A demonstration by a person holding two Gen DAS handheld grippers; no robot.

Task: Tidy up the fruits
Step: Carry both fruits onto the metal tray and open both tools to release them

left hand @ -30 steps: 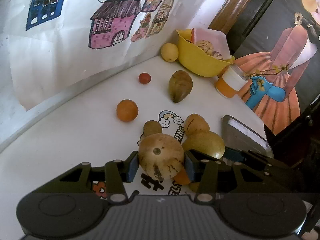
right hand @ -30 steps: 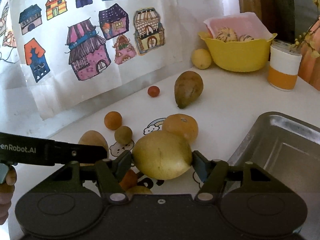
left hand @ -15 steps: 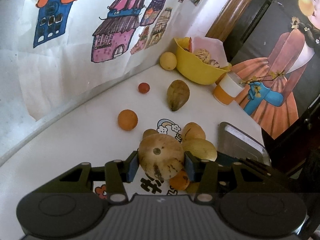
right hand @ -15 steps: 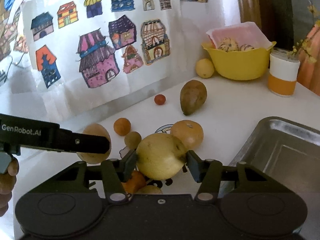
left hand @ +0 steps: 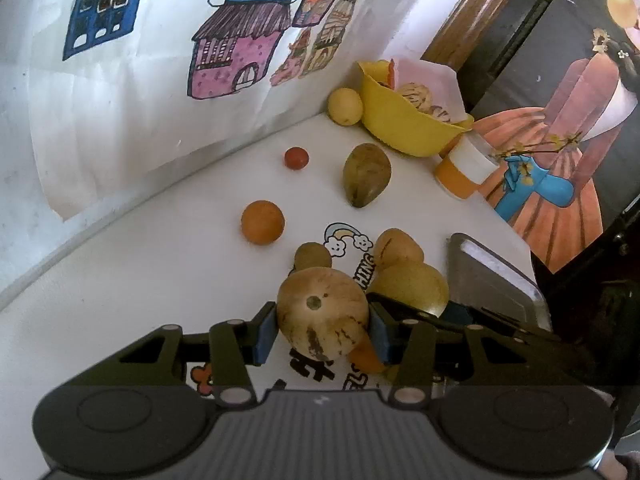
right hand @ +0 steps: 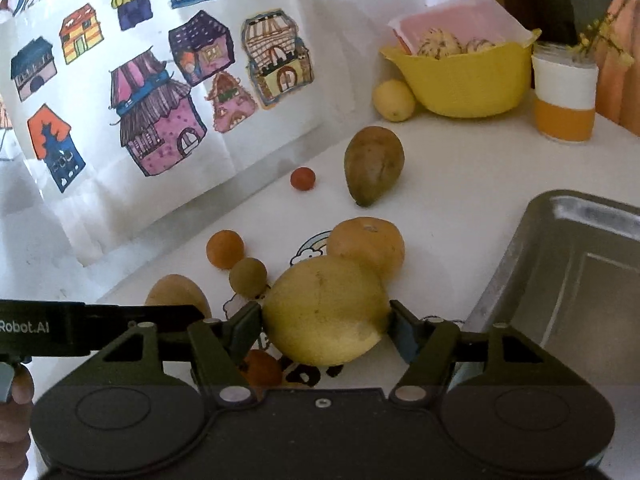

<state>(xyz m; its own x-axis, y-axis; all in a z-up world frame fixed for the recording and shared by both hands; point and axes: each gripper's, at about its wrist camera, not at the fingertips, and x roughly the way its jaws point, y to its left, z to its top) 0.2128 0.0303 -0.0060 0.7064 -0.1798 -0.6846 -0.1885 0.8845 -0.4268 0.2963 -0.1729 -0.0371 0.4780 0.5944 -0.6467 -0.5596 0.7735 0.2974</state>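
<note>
My left gripper (left hand: 323,326) is shut on a tan striped melon (left hand: 322,314), held above the white table. My right gripper (right hand: 325,320) is shut on a big yellow pear-like fruit (right hand: 325,310). On the table lie an orange (left hand: 262,222), a small green fruit (left hand: 312,255), a tan fruit (left hand: 397,247), a brown-green mango (left hand: 366,174), a small red fruit (left hand: 296,157) and a yellow lemon (left hand: 345,106). The metal tray (right hand: 576,280) sits at the right, right of the right gripper. The left gripper's arm (right hand: 96,330) crosses the right wrist view at the left.
A yellow bowl (right hand: 468,76) with striped melons and a pink liner stands at the back. An orange-and-white cup (right hand: 565,96) is beside it. A paper with drawn houses (right hand: 160,92) hangs along the wall. A small orange fruit (right hand: 260,368) lies under the grippers.
Both grippers have risen and drawn back a little with their fruits still held; the table fruits look farther off. The right gripper shifted slightly left of the tray.
</note>
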